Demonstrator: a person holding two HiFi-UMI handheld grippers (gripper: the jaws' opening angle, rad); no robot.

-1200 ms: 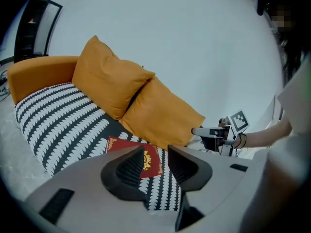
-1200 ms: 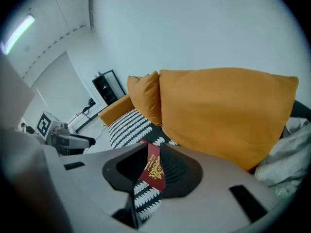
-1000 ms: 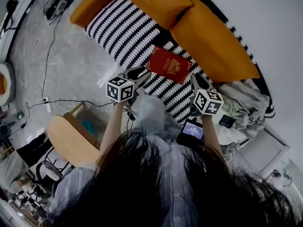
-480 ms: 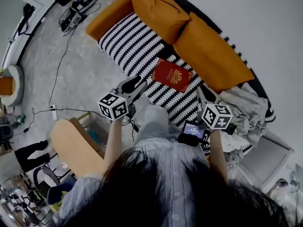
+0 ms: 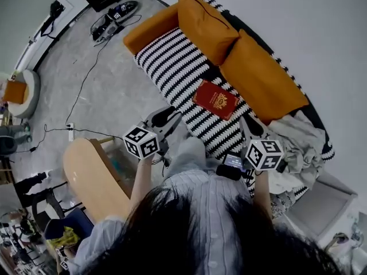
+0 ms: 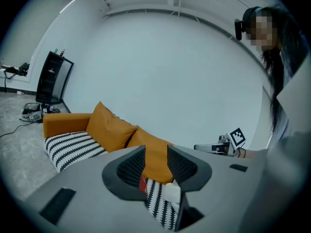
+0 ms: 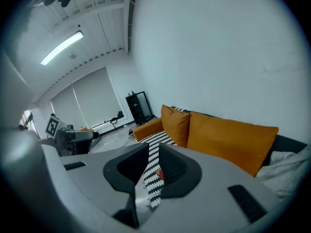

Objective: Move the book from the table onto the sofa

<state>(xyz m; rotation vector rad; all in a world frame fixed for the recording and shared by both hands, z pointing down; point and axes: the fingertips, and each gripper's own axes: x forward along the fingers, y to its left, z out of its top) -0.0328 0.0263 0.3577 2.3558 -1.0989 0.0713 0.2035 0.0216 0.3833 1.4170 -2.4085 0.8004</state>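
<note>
The red book (image 5: pixel 215 99) lies flat on the striped sofa seat (image 5: pixel 172 62), in front of the orange cushions (image 5: pixel 261 79). My left gripper (image 5: pixel 170 116) hangs in the air short of the sofa's front edge, left of the book, open and empty. My right gripper (image 5: pixel 248 123) is raised just right of the book, apart from it. Its jaws have just narrowed a little, and a slim gap with nothing in it remains. In the left gripper view a red sliver of the book (image 6: pixel 143 183) shows between the jaws of the left gripper (image 6: pixel 156 152). The right gripper (image 7: pixel 153 149) frames the stripes and the book (image 7: pixel 159 174).
A round wooden table (image 5: pixel 89 173) stands low at the left, behind my left arm. A crumpled grey blanket (image 5: pixel 301 139) lies on the sofa's right end. Cables (image 5: pixel 80 96) run over the grey floor. A dark cabinet (image 6: pixel 51 76) stands by the far wall.
Both grippers have risen and drawn back from the sofa, away from the book. The book has stayed flat on the seat. The table now shows more fully at the left.
</note>
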